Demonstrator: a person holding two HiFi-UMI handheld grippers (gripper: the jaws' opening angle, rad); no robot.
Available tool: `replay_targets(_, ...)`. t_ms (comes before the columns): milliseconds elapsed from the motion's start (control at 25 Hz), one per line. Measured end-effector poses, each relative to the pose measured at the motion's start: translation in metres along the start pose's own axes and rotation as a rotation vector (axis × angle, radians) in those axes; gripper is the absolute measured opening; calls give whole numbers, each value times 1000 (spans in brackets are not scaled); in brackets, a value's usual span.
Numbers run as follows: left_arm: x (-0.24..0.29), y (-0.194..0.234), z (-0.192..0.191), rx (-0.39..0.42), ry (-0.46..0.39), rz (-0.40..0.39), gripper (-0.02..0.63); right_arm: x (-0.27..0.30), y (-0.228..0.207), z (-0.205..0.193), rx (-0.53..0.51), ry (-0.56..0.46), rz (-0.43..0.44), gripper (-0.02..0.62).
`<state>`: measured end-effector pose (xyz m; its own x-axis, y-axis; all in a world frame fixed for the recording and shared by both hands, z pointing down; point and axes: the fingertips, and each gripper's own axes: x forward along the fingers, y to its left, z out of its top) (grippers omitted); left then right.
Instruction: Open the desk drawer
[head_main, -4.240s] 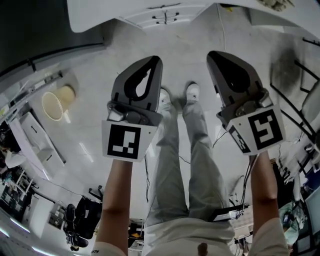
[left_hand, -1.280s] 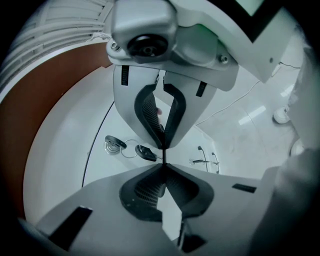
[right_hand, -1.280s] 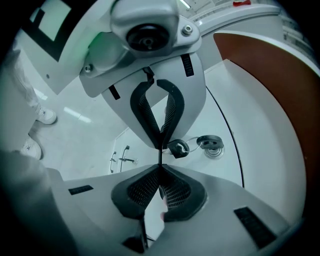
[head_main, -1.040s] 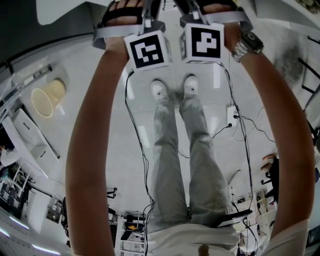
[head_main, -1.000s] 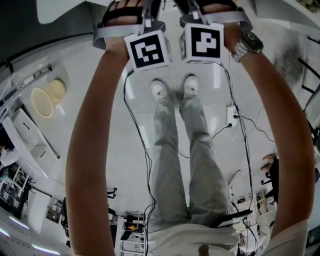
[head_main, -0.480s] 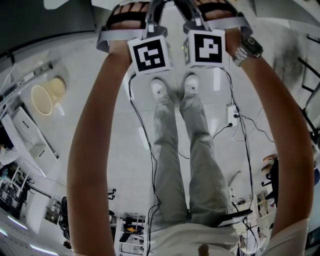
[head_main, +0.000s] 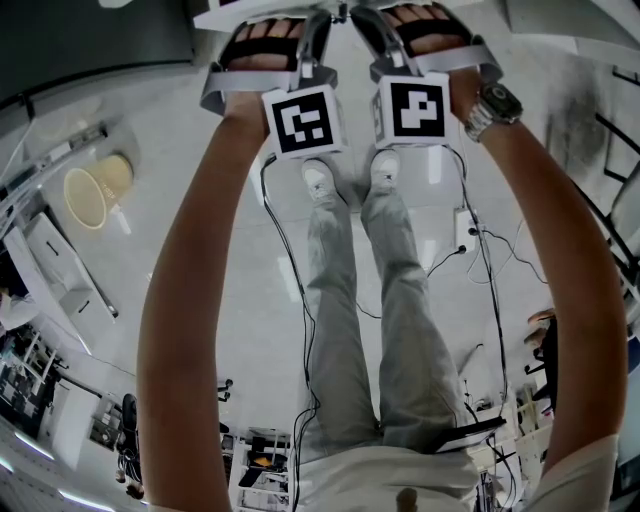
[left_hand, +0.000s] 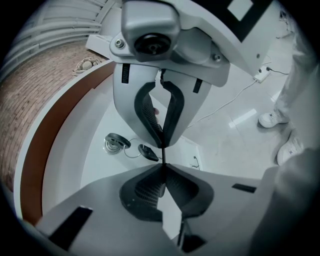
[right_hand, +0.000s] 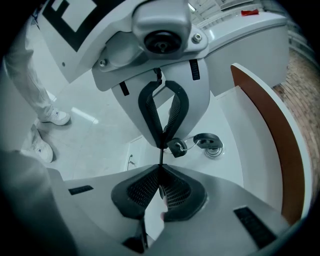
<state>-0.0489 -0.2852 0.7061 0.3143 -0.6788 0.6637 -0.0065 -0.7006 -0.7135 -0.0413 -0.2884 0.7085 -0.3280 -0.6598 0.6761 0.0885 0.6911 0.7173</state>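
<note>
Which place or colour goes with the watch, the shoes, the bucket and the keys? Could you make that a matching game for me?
Things:
1. watch
2. shoes
3. bucket
4. keys

Places or colours:
A. white, on the person's feet
B. lying on the white surface in the right gripper view
C. on the person's right arm
D. tan, at the left of the head view

Pairs: 1-C, 2-A, 3-D, 4-B.
</note>
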Motion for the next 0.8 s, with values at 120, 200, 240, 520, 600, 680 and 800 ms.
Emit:
replay_targets(120, 0, -4, 1, 0, 2, -4, 21, 0, 3, -2, -4, 1, -5, 37)
replay_targets(200, 2, -3, 0, 0, 2, -8, 21, 2, 0, -3, -4, -4, -11, 37)
replay_targets(240, 3, -2, -1, 0, 0, -9, 21, 2, -1, -3, -6, -7, -13, 37)
replay_targets(520, -2, 4, -1, -29, 4, 31, 28, -3, -6, 1, -11, -10, -21, 37)
replay_targets(600, -5, 3, 0, -47, 4, 25, 29, -5, -3, 2, -4, -9, -5, 38)
replay_targets(680, -6, 2, 0, -58, 2, 26, 32, -6, -2, 2, -1, -12, -6, 38)
replay_targets(800, -6, 7, -2, -105, 2, 40, 40, -6, -3, 2, 4, -12, -43, 38)
